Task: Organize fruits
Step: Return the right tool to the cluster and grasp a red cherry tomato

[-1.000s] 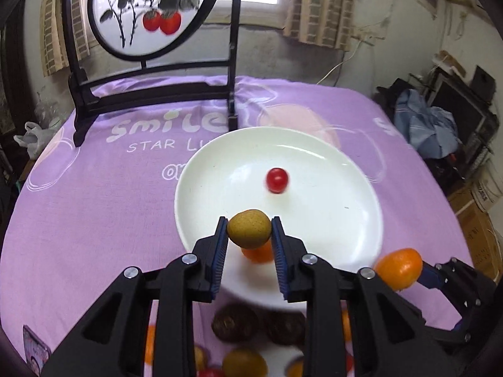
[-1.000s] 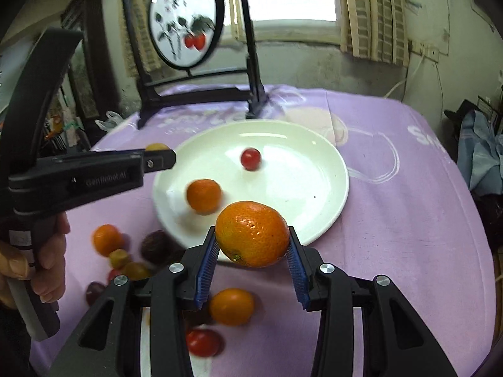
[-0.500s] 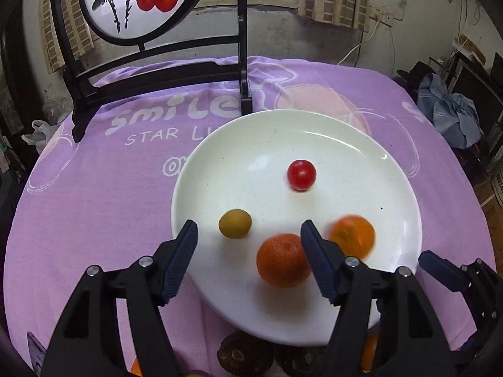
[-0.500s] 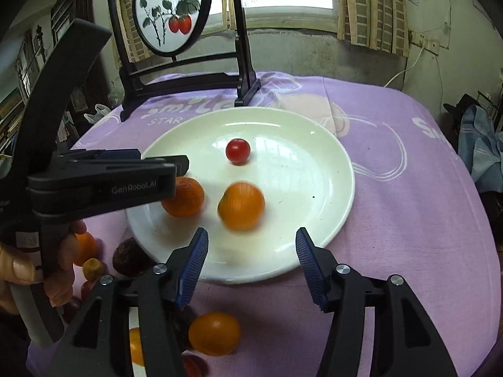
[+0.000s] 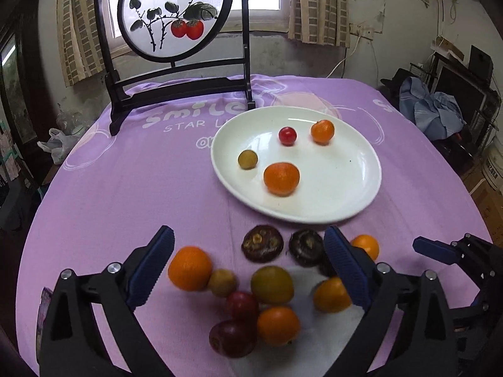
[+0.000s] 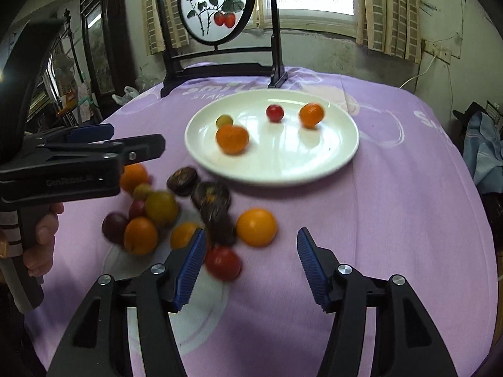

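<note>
A white plate (image 5: 339, 194) (image 6: 330, 160) on the purple cloth holds a large orange (image 5: 281, 178) (image 6: 232, 139), a smaller orange (image 5: 322, 131) (image 6: 311, 115), a red tomato (image 5: 287, 135) (image 6: 275, 113) and a small green fruit (image 5: 247, 159) (image 6: 224, 121). Several loose fruits lie in a pile nearer me: oranges (image 5: 189, 268) (image 6: 256, 226), dark brown fruits (image 5: 262, 247) (image 6: 182, 180), a green one (image 5: 272, 284), red ones (image 6: 223, 263). My left gripper (image 5: 248, 270) is open and empty above the pile. My right gripper (image 6: 251, 265) is open and empty to the pile's right.
A black wooden stand with a round painted screen (image 5: 176, 15) (image 6: 217, 6) stands at the table's far side behind the plate. The table edge drops off on the right, where clothes and boxes (image 5: 440, 110) lie. The left gripper's body (image 6: 63, 163) shows in the right wrist view.
Both grippers let their fruits go onto the plate, opened wide and drew back toward me, over the loose pile. The smaller orange has rolled to the plate's far side.
</note>
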`<state>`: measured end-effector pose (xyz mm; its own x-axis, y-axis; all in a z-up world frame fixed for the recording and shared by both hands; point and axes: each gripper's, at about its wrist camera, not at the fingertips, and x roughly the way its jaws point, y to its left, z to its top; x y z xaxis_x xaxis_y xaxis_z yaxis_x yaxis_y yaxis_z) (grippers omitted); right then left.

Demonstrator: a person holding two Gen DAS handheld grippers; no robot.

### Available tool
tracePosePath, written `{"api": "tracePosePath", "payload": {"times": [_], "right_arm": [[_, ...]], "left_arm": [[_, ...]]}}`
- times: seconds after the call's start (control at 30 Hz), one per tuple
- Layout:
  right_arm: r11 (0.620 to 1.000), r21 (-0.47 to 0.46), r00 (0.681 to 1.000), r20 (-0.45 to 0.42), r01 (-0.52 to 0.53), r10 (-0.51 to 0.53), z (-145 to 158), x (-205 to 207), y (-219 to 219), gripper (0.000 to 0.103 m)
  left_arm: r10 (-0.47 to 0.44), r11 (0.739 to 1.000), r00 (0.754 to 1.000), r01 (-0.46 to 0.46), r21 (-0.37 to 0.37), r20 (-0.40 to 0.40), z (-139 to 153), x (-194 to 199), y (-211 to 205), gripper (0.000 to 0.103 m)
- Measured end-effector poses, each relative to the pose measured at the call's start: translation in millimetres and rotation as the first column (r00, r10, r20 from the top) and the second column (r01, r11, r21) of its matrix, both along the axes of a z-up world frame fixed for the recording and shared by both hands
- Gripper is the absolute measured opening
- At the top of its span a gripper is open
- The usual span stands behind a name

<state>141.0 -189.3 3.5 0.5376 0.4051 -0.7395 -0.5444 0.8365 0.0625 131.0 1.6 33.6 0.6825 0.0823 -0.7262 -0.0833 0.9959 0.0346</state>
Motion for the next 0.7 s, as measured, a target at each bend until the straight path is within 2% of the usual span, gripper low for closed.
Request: {"api": "tracePosePath", "payload": {"times": [0.07,0.2,0.43,0.57,0.63,0.7], "right_arm": [[1.000,-0.008,1.000,-0.006,-0.007,0.007,-4.2,-9.7,-1.7,0.061],[0.999,-0.029,1.000,-0.022,-0.017,0.016,-14.4,-24.4,-1.8,0.060],[0.995,-0.092,0.999,-0.045,-0.031,0.027,-30.8,-32.9,11.7,0.060],[0.991,-0.129,0.998,-0.060,-0.025,0.017,-40.0,-24.5,22.4,0.060],[0.989,-0.143,0.998,-0.058,-0.018,0.010,-42.7,-18.2,27.9,0.057],[0.988,-0.155,1.000,-0.031,-0.011,0.006,-43.3,-12.1,33.6,0.052]], "left_arm": [[0.007,1.000,1.000,-0.007,-0.009,-0.014,-7.2,-13.7,6.1,0.094],[0.019,0.996,0.999,-0.023,-0.082,-0.043,-17.5,-41.6,19.5,0.094],[-0.009,0.995,0.998,0.002,-0.101,-0.069,-31.6,-67.6,23.3,0.094],[-0.024,0.998,0.998,0.020,-0.062,-0.061,-39.1,-69.9,18.8,0.094],[-0.046,0.999,0.996,0.044,-0.029,-0.071,-42.9,-69.1,15.9,0.094],[-0.059,0.998,0.996,0.057,-0.032,-0.066,-43.5,-70.1,16.6,0.094]]}}
